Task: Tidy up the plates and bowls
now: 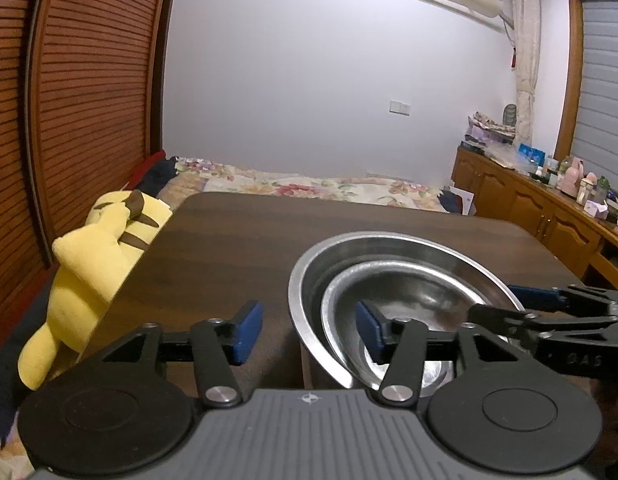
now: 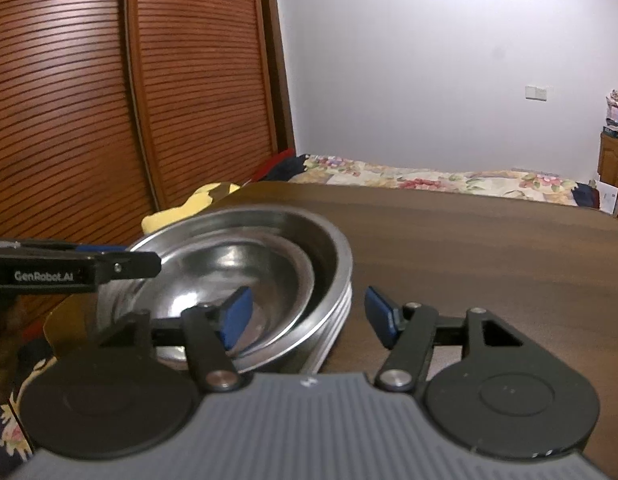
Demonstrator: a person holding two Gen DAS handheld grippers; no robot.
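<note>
Your left gripper [image 1: 309, 334] and right gripper [image 2: 305, 320] both stand spread, pinching nothing, each straddling the rim of the steel bowl stack [image 1: 393, 288] at the near edge of the dark wood table [image 1: 237, 248]. A smaller bowl [image 2: 213, 280] sits nested, slightly tilted, in the bigger 1. Stacking looks done, judging by this; no other dishes in view.

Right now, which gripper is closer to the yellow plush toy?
Left. The left gripper straddles the bowls' rim on the yellow plush toy's side; the right gripper straddles the opposite rim.
</note>
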